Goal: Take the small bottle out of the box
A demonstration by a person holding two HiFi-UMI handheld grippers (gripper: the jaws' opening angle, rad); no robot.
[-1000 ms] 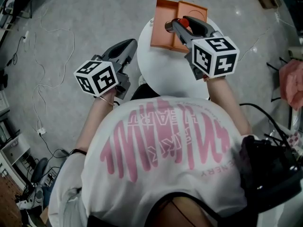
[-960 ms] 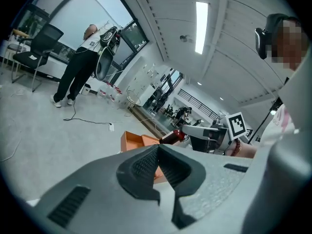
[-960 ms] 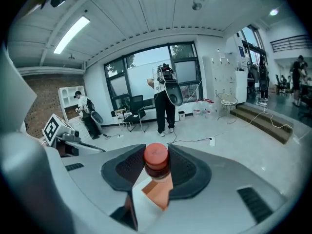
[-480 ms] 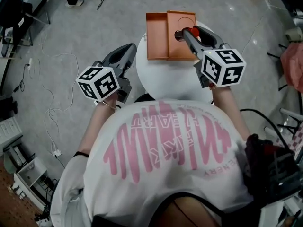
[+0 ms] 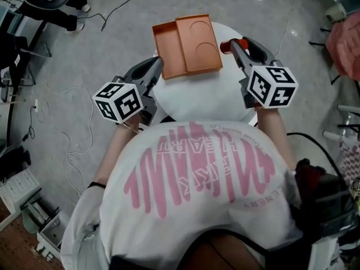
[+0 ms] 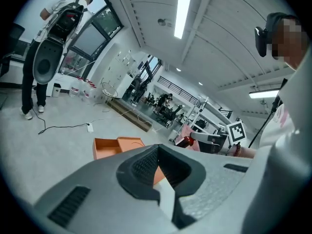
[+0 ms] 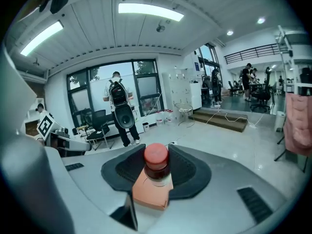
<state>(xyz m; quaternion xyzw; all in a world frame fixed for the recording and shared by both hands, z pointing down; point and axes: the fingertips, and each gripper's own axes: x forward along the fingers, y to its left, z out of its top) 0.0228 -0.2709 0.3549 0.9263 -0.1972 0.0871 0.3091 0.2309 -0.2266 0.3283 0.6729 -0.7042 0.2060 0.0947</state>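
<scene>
The floor is grey, with thin cables lying on it. A round white desk stands in front of you. An orange box lies open on it, in two flat halves side by side. Your right tool is clamped on the small bottle. The bottle has a round red cap and dark glass just under it. It is out of the box, just to the right of it, up over the desk. Your left tool is closed with nothing in it, beside the desk's left edge.
</scene>
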